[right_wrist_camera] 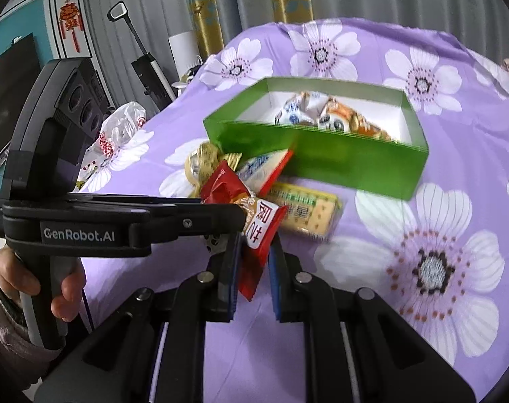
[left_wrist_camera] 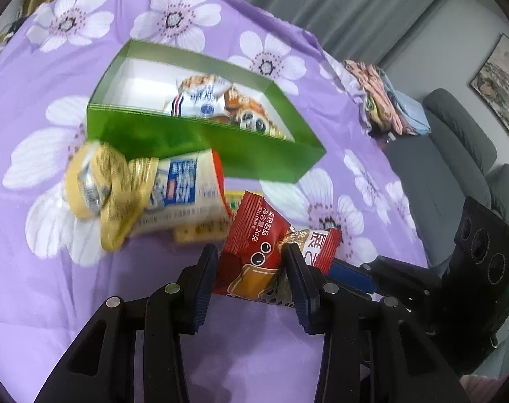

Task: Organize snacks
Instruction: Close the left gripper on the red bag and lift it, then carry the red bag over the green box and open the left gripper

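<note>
1. Both grippers have hold of the same red foil snack packet (left_wrist_camera: 254, 255) with white and gold print, each from its own side, and the packet hangs clear above the purple flowered cloth (left_wrist_camera: 52, 302).
2. The left gripper (left_wrist_camera: 251, 268) stands narrowly parted, its dark ribbed pads pressing the packet's wide middle between them.
3. The right gripper (right_wrist_camera: 254, 262) is nearly closed, pinching the packet's crimped white-and-red end (right_wrist_camera: 261, 228); its blue-edged fingers (right_wrist_camera: 278, 282) show on either side of the foil.
4. Seen from the right wrist, the left tool reaches in from the left, with a hand (right_wrist_camera: 36, 285) in a pinkish sleeve wrapped round its grip.
5. Behind the packet stands an open green cardboard box (left_wrist_camera: 200, 141) with a white inside; a couple of white, blue and orange snack bags (left_wrist_camera: 217, 100) lie in it.
6. Just in front of the box, on the cloth, lies a cream and blue bag with a twisted gold end (left_wrist_camera: 136, 194).
7. Beside that bag rests a flat yellow cracker pack (right_wrist_camera: 304, 211), close to the box's front wall.
8. At the cloth's far edge lies a bundle of folded fabrics (left_wrist_camera: 385, 100), well apart from the snacks.
</note>
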The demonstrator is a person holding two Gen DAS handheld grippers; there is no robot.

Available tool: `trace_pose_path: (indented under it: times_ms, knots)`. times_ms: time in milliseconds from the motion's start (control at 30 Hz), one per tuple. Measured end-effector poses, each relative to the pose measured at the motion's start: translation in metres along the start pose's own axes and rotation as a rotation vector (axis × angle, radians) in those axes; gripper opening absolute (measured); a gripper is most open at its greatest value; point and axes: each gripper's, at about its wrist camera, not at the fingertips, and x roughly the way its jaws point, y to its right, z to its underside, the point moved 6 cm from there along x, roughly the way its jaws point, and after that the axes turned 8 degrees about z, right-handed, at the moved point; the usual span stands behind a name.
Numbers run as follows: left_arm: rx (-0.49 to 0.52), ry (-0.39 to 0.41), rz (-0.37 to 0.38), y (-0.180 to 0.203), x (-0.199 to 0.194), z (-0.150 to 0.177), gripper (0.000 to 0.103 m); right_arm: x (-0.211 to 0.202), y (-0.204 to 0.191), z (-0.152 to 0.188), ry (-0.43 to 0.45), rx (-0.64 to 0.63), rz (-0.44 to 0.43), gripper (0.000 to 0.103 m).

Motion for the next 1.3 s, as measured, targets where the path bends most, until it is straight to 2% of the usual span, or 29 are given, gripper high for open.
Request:
trace_pose_path:
  times_ms: [167, 333, 500, 833, 900, 1067, 1233, 1300]
  knots:
    - [0.034, 0.029, 0.004, 0.004, -0.001, -0.032, 0.041, 0.001, 0.009, -0.029, 0.053, -0.012, 0.028, 0.016]
    - [0.073, 0.074, 0.015, 0.009, -0.001, -0.075, 0.041, 0.007, 0.023, -0.073, 0.11, -0.024, 0.047, 0.016]
    - [0.027, 0.063, 0.039, -0.012, 0.013, -0.111, 0.041, 0.033, 0.036, -0.101, 0.091, -0.038, 0.058, 0.016]
    - [-0.083, 0.021, -0.009, -0.063, 0.052, -0.138, 0.042, 0.096, 0.048, -0.115, 0.0, -0.07, 0.106, 0.018]
    - [-0.082, 0.024, -0.042, -0.067, 0.057, -0.141, 0.042, 0.106, 0.051, -0.118, -0.011, -0.066, 0.112, 0.02]
    - [-0.108, 0.028, -0.086, -0.08, 0.067, -0.149, 0.044, 0.121, 0.054, -0.125, -0.032, -0.061, 0.119, 0.023]
    - [-0.146, 0.036, -0.096, -0.09, 0.069, -0.151, 0.049, 0.127, 0.053, -0.127, -0.039, -0.074, 0.131, 0.026]
    - [-0.162, 0.039, -0.099, -0.091, 0.068, -0.152, 0.05, 0.126, 0.054, -0.128, -0.036, -0.075, 0.143, 0.03]
